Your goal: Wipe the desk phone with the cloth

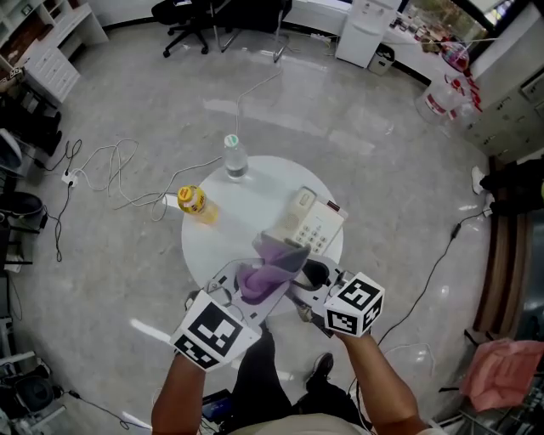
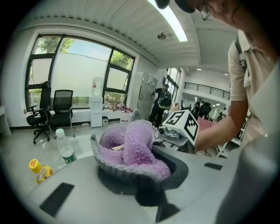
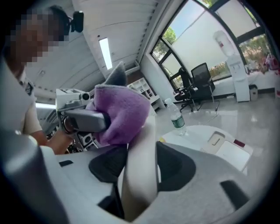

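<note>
The beige desk phone [image 1: 313, 224] lies on the round white table [image 1: 255, 183], its cradle bare. Its handset [image 3: 141, 144] is lifted off and stands between the jaws of my right gripper [image 3: 142, 159], which is shut on it. A purple and grey cloth [image 1: 265, 270] is bunched over the handset's far end. My left gripper [image 2: 142, 173] is shut on that cloth [image 2: 131, 146], close to the right gripper [image 1: 306, 280] above the table's near edge. The left gripper [image 1: 242, 293] sits just left of the cloth. Most of the handset is hidden in the head view.
A clear water bottle [image 1: 235, 159] stands at the table's far side and a small yellow bottle [image 1: 194, 202] at its left edge. Cables [image 1: 110, 170] trail over the floor to the left. Office chairs [image 1: 200, 21] and a white cabinet [image 1: 365, 34] stand far behind.
</note>
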A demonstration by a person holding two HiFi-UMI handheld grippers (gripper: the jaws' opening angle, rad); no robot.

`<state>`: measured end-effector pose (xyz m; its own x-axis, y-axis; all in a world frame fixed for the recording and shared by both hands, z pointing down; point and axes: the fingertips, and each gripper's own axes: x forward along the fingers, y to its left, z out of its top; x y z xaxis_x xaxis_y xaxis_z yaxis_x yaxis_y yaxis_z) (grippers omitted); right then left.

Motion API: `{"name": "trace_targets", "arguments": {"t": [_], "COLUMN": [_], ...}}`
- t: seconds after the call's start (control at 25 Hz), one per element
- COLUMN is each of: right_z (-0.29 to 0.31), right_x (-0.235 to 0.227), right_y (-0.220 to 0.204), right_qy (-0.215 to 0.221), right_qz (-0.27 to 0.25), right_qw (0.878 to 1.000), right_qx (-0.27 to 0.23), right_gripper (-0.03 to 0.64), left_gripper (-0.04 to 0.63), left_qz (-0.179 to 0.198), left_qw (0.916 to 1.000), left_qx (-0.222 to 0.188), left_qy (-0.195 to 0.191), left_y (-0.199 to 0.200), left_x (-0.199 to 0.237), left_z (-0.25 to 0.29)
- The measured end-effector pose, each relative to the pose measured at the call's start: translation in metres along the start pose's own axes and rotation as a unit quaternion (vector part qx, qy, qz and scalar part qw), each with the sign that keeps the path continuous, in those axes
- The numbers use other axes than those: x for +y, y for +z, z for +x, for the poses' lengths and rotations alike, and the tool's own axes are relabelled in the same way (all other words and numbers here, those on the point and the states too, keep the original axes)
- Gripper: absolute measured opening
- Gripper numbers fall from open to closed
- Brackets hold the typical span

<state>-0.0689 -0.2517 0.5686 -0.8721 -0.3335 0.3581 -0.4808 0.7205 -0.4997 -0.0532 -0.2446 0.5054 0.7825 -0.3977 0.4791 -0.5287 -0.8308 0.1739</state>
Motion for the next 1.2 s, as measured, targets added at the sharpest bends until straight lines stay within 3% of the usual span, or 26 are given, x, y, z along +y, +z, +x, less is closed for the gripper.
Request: {"name": "trace_targets", "arguments": {"t": [0.16, 0.44, 0.72, 0.88, 1.2], "right_z": [-0.004, -0.014, -0.021, -0.026, -0.031], "right_x": [0.0, -0.007, -0.001, -0.009, -0.051], "right_y": [-0.011, -0.018, -0.021, -0.014, -0.011], "right_qy": [-0.004, -0.01, -0.008, -0.032, -0.115], "right_qz": [-0.039, -0.032, -0.018, 0.024, 0.137], "right_qw": [0.999, 0.999, 0.999, 0.999, 0.984], "right_qx": [0.025, 0.043, 0.045, 0.025, -0.019], "right_gripper": [0.195, 0.195, 0.195, 0.195, 0.195], "left_gripper": [0.077, 0.077, 0.077, 0.077, 0.077], "left_qz": [0.002, 0.0, 0.032, -0.005, -0.017], "left_qw": [0.9989, 0.9949, 0.9807, 0.9839, 0.9802], "left_qx": [0.039, 0.05, 0.101, 0.052, -0.017], "left_qy": [0.026, 0.088, 0.164, 0.171, 0.197], "left_y": [-0.014, -0.023, -0.048, -0.045, -0.039], "left_x": [0.011, 0.045, 0.081, 0.083, 0.079], "left_z": [0.011, 0.008, -0.008, -0.026, -0.061]}}
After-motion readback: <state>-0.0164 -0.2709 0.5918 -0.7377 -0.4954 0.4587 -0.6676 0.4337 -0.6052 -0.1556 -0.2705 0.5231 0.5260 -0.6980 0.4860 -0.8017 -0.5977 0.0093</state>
